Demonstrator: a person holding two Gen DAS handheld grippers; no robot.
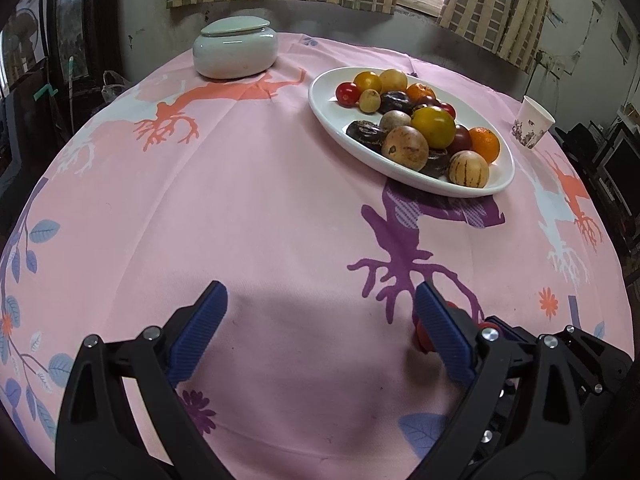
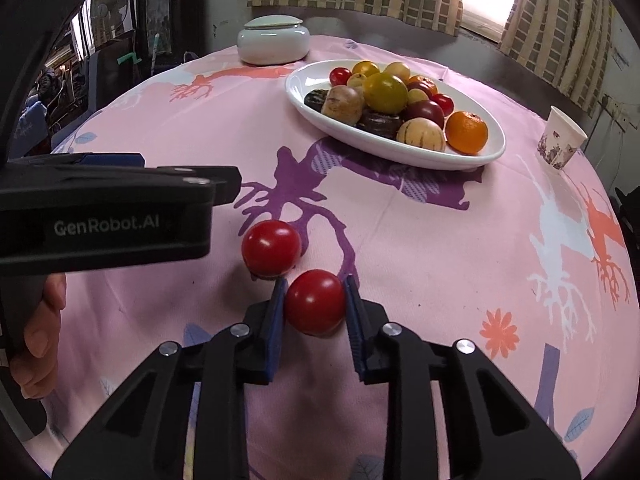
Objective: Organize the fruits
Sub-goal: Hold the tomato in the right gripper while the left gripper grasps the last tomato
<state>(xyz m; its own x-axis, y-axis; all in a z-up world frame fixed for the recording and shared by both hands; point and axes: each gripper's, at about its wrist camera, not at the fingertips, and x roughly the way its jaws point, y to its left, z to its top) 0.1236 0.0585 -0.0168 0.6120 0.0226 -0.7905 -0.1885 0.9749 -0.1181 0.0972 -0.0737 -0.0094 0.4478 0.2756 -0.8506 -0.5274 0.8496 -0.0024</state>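
1. In the left wrist view, the red tomatoes point(image 1: 423, 338) show only as slivers — the left gripper's point(image 1: 320, 320) right-hand finger covers the rest.
2. The dark fruits point(image 1: 366, 132) on the white oval plate point(image 1: 332, 108) lie half buried under others; their kind cannot be told.
3. The paper cup's point(image 2: 560, 142) printed pattern is too small to read.
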